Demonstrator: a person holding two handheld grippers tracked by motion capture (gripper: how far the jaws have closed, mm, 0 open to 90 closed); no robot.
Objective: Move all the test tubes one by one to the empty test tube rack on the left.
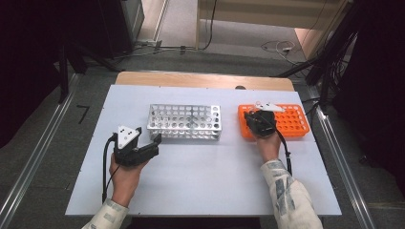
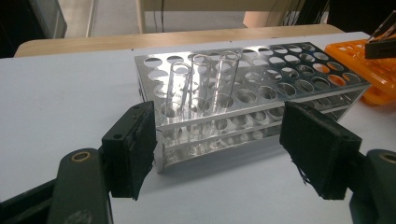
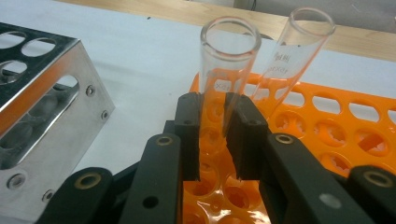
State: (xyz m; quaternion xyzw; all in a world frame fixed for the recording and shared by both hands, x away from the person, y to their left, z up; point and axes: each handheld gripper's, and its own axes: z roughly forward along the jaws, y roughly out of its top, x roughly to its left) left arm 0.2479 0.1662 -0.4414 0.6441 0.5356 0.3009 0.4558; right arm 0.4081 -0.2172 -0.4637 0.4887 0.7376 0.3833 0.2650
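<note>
A silver metal tube rack point(image 1: 185, 121) stands mid-table, and three clear glass tubes point(image 2: 201, 86) stand upright in its near left holes. To its right sits an orange plastic rack point(image 1: 291, 120). My right gripper point(image 3: 215, 128) is over the orange rack's left end point(image 3: 299, 135), shut on a clear test tube point(image 3: 227, 60) that stands in the rack. A second clear tube point(image 3: 299, 51) leans in the rack just behind it. My left gripper point(image 2: 217, 149) is open, low over the table, a short way in front of the metal rack's left end point(image 2: 243, 107).
The white tabletop point(image 1: 205, 167) has free room in front of both racks and at the left. A wooden strip point(image 1: 205, 79) runs along the table's far edge. Cables lie on the floor point(image 1: 282, 47) beyond.
</note>
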